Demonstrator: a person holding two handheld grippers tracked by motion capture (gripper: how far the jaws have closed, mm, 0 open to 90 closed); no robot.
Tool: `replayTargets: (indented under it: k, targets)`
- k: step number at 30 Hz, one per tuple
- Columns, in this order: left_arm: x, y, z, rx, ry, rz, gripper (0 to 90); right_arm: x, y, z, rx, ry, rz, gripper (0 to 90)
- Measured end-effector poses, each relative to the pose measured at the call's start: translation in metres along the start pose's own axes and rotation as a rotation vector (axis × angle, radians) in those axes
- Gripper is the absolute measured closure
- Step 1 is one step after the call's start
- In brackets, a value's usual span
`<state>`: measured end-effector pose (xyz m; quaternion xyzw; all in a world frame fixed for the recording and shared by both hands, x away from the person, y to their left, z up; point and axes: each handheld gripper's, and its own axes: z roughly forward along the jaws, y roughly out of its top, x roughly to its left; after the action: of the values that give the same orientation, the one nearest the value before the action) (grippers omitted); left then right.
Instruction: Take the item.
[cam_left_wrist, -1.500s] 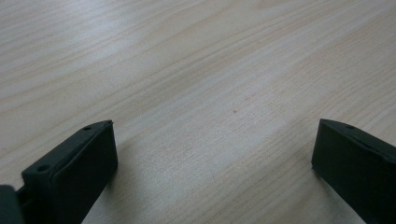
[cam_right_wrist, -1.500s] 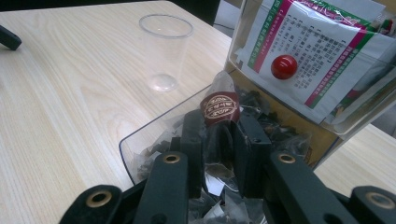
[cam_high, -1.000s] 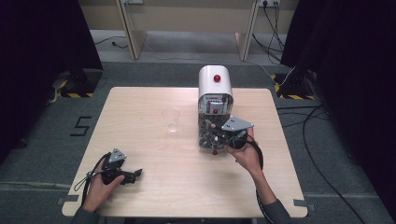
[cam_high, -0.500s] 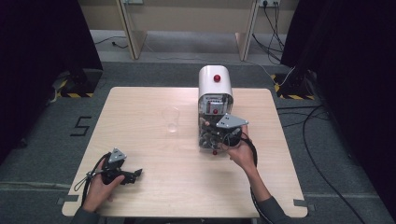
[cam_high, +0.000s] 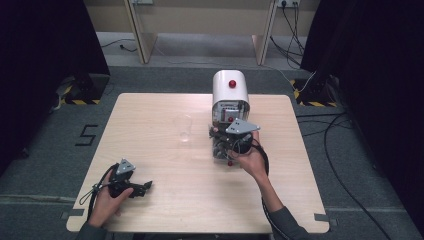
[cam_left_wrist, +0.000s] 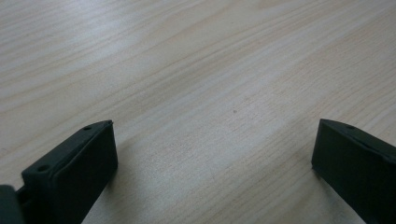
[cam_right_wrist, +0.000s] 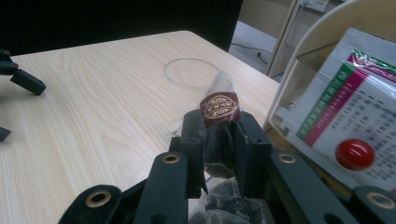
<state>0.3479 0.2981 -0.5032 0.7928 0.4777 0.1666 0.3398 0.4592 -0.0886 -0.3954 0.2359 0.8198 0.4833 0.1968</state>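
Observation:
My right gripper (cam_right_wrist: 219, 122) is shut on a crinkly dark packet (cam_right_wrist: 219, 105) that has a maroon round label and a pale speckled tip. In the high view that gripper (cam_high: 226, 144) sits right in front of a white machine (cam_high: 230, 90) with a red button on top. The machine's front panel (cam_right_wrist: 345, 107) has a printed label and a red knob (cam_right_wrist: 354, 154). A clear plastic cup (cam_high: 184, 129) stands left of the machine, and its rim (cam_right_wrist: 191, 72) lies beyond the packet. My left gripper (cam_high: 144, 188) rests on the table near the front left, its jaws (cam_left_wrist: 212, 135) open over bare wood.
The light wooden table (cam_high: 150, 110) has free surface across its left half and front. Cables run over the floor at the right (cam_high: 340, 150). Wooden furniture legs stand behind the table's far edge (cam_high: 137, 30).
My right gripper has shifted slightly to the left with the packet, staying in front of the machine. The left gripper has not moved.

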Motion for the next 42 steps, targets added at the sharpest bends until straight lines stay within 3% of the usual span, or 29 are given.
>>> replayTargets:
  k: [30, 42]
  targets:
    - [0.000, 0.000, 0.000, 0.001, 0.000, 0.001, 0.0, 0.016, 0.018, 0.052, 0.005, 0.023, -0.012, 76.2]
    - [0.000, 0.000, 0.000, 0.001, 0.000, 0.002, 0.0, 0.018, 0.036, 0.076, 0.025, -0.024, -0.057, 76.2]
